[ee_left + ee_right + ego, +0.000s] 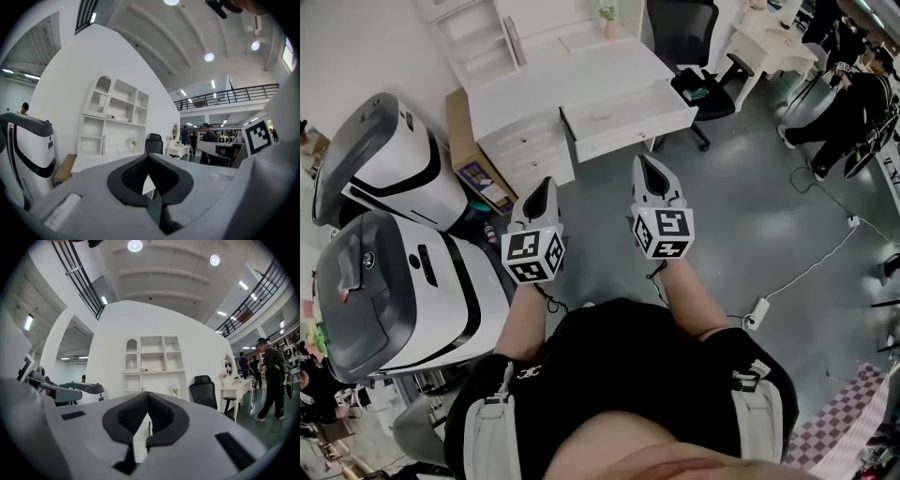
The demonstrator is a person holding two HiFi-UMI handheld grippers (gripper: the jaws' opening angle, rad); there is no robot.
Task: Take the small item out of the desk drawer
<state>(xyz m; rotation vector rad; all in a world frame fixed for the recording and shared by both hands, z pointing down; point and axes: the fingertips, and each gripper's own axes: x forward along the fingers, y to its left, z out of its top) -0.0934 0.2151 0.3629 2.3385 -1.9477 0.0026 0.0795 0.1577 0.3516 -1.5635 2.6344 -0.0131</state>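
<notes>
Status: approach phase, nothing reached yet. I'm standing on the open grey floor, well apart from the white wooden desk (572, 75).

Its wide white drawer (642, 131) is already pulled out, so I judge no opening step is needed.

The small item should be in that drawer. I can't make it out from here: the inside reads as plain white in the head view, and neither gripper view looks into it.

Left grey two-jaw gripper (547, 182): jaws together, nothing between them, pointing level at the desk.

Right grey two-jaw gripper (643, 161): same, tips closed and empty, roughly lined up with the drawer.

Next move, as I read it:
- Walk in until the drawer sits under the head view and find the item.
- Spread the right jaws before going in.
- Tip that gripper down over the drawer rim.

Watch-outs: the black office chair (694, 37) sits just beside the drawer's right end, and the low drawer wall leaves little room for a level entry.
</notes>
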